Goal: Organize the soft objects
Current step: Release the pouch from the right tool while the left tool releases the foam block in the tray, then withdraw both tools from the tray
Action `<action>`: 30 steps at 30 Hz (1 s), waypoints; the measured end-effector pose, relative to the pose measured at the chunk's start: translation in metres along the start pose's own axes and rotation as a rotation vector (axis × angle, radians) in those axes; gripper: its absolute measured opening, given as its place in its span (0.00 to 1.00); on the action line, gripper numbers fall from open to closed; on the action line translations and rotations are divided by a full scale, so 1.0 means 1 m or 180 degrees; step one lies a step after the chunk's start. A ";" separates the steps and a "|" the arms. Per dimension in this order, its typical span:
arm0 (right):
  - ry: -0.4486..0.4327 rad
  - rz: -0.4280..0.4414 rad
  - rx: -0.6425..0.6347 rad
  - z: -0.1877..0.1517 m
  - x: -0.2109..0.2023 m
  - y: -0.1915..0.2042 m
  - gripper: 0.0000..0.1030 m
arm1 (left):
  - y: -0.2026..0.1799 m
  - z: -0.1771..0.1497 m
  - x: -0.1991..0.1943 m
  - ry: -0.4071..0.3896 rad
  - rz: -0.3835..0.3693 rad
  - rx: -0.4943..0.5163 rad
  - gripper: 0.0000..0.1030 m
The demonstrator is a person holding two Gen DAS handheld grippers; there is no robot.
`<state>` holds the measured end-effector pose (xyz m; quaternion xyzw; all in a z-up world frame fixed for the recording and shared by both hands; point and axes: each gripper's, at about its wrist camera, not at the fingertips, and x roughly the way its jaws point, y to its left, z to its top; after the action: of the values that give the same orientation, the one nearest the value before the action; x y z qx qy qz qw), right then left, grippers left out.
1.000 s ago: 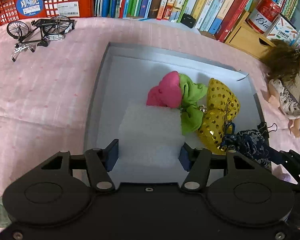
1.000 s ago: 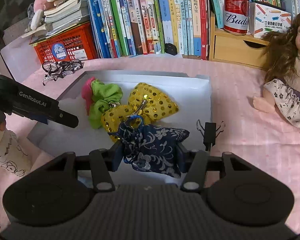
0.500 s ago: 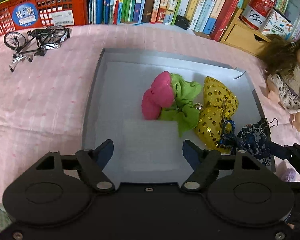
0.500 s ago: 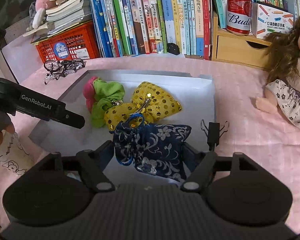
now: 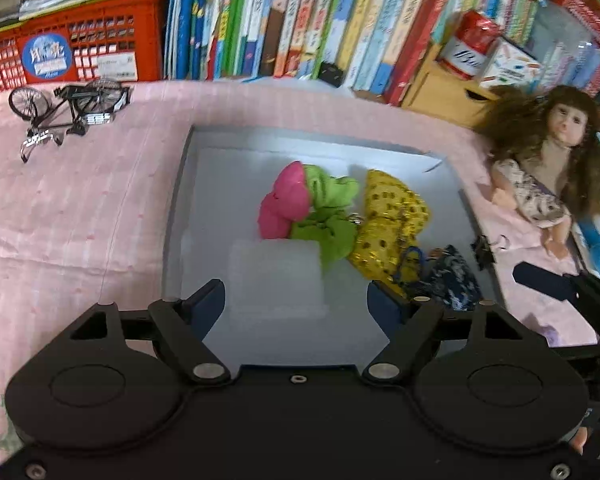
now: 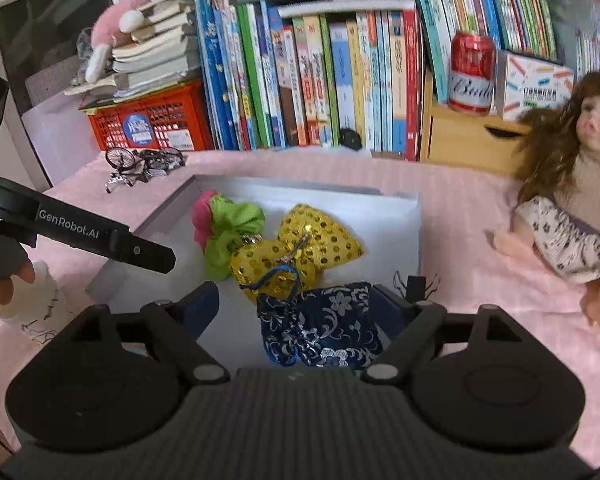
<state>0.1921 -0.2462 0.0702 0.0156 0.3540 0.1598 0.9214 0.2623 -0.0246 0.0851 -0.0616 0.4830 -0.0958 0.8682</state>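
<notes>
Both grippers spread wide, holding nothing: left gripper [image 5: 296, 304] over grey tray [image 5: 180, 200], right gripper [image 6: 296, 306] straddling navy embroidered pouch [image 6: 320, 324] lying in tray beside gold sequin pouch [image 6: 300, 248].

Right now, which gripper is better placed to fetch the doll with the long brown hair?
Probably the right gripper: the brown-haired doll lies on its side of the grey box, and its jaws stand open, the dark blue embroidered pouch loose between them.
</notes>
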 end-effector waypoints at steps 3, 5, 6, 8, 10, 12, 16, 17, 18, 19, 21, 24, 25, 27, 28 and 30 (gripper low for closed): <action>-0.0117 -0.0007 -0.0059 -0.001 -0.014 0.004 0.89 | -0.005 -0.008 -0.016 -0.0100 -0.0074 0.0079 0.75; -0.0197 -0.0027 -0.0104 -0.001 -0.024 0.007 0.90 | -0.008 -0.013 -0.025 -0.0176 -0.0117 0.0125 0.77; -0.0244 -0.0033 -0.0125 -0.002 -0.029 0.008 0.92 | -0.010 -0.015 -0.031 -0.0226 -0.0131 0.0154 0.78; -0.0336 -0.0037 -0.0153 -0.003 -0.041 0.010 0.94 | -0.014 -0.021 -0.041 -0.0313 -0.0152 0.0213 0.78; -0.0431 -0.0067 -0.0215 -0.006 -0.053 0.014 0.96 | -0.017 -0.027 -0.051 -0.0396 -0.0189 0.0267 0.79; -0.0516 -0.0075 -0.0280 -0.011 -0.064 0.017 0.99 | -0.018 -0.035 -0.061 -0.0472 -0.0245 0.0318 0.80; -0.0671 -0.0087 -0.0343 -0.023 -0.086 0.020 1.00 | -0.017 -0.054 -0.077 -0.0600 -0.0314 0.0386 0.81; -0.0704 -0.0096 -0.0352 -0.026 -0.090 0.021 1.00 | -0.017 -0.058 -0.079 -0.0626 -0.0325 0.0395 0.82; -0.0747 -0.0113 -0.0362 -0.029 -0.096 0.022 1.00 | -0.017 -0.064 -0.082 -0.0654 -0.0339 0.0413 0.82; -0.0780 -0.0124 -0.0365 -0.032 -0.100 0.022 1.00 | -0.016 -0.069 -0.085 -0.0675 -0.0348 0.0427 0.82; -0.0843 -0.0130 -0.0345 -0.037 -0.108 0.022 1.00 | -0.014 -0.079 -0.090 -0.0716 -0.0366 0.0448 0.82; -0.0890 -0.0116 -0.0286 -0.045 -0.117 0.020 1.00 | -0.011 -0.095 -0.096 -0.0772 -0.0389 0.0476 0.83; -0.0905 -0.0141 -0.0280 -0.048 -0.119 0.020 1.00 | -0.010 -0.100 -0.097 -0.0793 -0.0395 0.0475 0.83; -0.0934 -0.0219 -0.0303 -0.055 -0.123 0.021 1.00 | -0.007 -0.108 -0.100 -0.0838 -0.0407 0.0476 0.83; -0.0954 -0.0247 -0.0315 -0.059 -0.125 0.021 1.00 | -0.006 -0.113 -0.102 -0.0857 -0.0416 0.0481 0.83; -0.0989 -0.0269 -0.0313 -0.066 -0.129 0.021 1.00 | -0.004 -0.122 -0.104 -0.0891 -0.0420 0.0486 0.84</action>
<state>0.0526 -0.2718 0.1071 -0.0198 0.1994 0.1338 0.9705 0.1049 -0.0068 0.1077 -0.0398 0.3436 -0.1795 0.9209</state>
